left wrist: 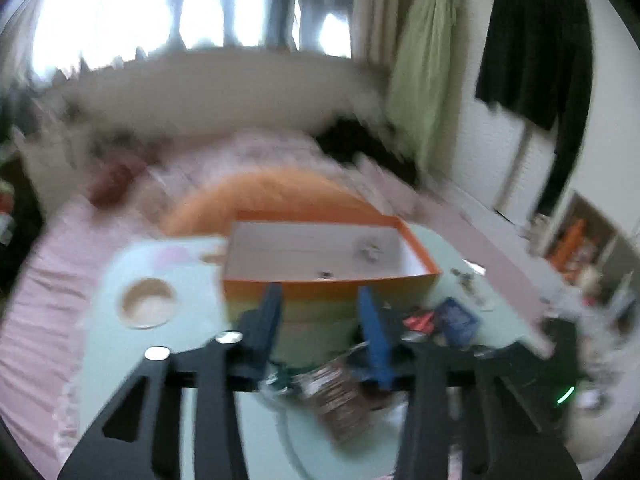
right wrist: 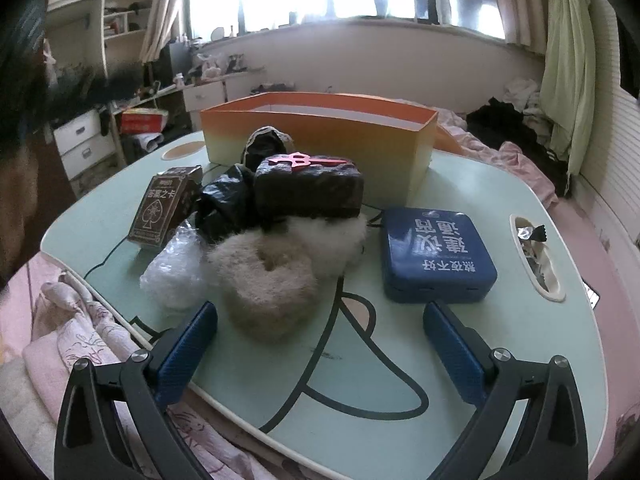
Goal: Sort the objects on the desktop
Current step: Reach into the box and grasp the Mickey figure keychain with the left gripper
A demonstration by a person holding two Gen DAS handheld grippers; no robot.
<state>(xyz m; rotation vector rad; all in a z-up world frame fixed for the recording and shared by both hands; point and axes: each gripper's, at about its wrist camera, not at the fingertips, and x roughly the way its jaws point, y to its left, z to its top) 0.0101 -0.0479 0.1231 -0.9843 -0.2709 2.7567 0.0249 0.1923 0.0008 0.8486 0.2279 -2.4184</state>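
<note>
Right gripper (right wrist: 320, 344) is being held with its jaws spread wide and nothing between them, poised low over the near edge of the pale green lap table (right wrist: 400, 380) and angled down toward the clutter, apparently being lined up on the fluffy beige ring (right wrist: 268, 280) lying just ahead of its fingers. Left gripper (left wrist: 320, 320) is being carried above the table with its jaws drawn narrow; nothing can be made out between the blurred fingers, so whether anything is being gripped cannot be told. It is being pointed down at the orange box (right wrist: 320, 136), seemingly the sorting bin, since a couple of small items (left wrist: 370, 250) are already lying inside it. In front of the box, a dark wrapped block (right wrist: 308, 188), a card deck (right wrist: 164, 212) and a blue tin (right wrist: 436, 256) are being left waiting, unsorted.
</note>
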